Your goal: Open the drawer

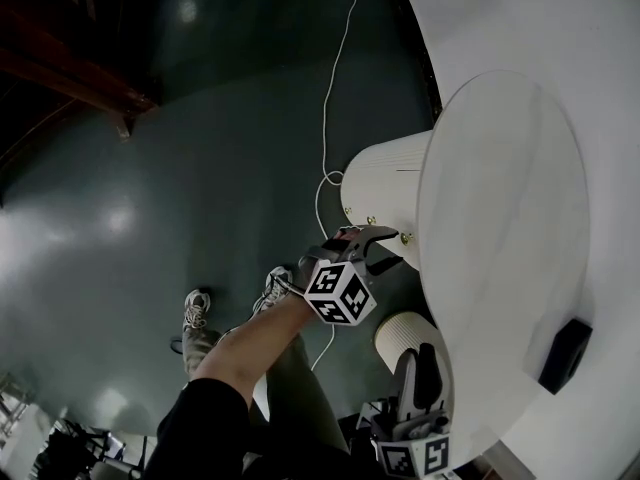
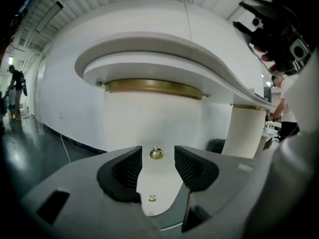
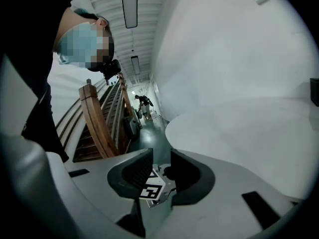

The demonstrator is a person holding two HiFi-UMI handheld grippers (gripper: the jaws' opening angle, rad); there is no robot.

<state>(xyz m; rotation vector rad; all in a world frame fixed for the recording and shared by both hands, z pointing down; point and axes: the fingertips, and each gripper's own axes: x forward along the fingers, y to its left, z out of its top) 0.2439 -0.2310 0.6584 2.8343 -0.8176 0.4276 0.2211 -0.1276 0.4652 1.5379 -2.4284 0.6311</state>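
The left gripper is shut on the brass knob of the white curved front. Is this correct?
Not shut. The left gripper view shows the left gripper open, with the brass knob of the white curved front framed between its jaws, untouched.

Heads up: your right hand-held gripper (image 1: 417,368) gets chopped off by the head view's bottom edge. Between its jaws you only catch a corner of the marker cube (image 3: 148,189) on the left hand-held gripper (image 2: 157,157). Ahead of the left one, can't tell where the drawer front (image 2: 154,128) ends. Black thing (image 1: 565,355) on the bench (image 1: 500,168), right of the right hand-held gripper: too blurry to name. The person (image 3: 143,102) far beyond its jaws is too tiny to make out.
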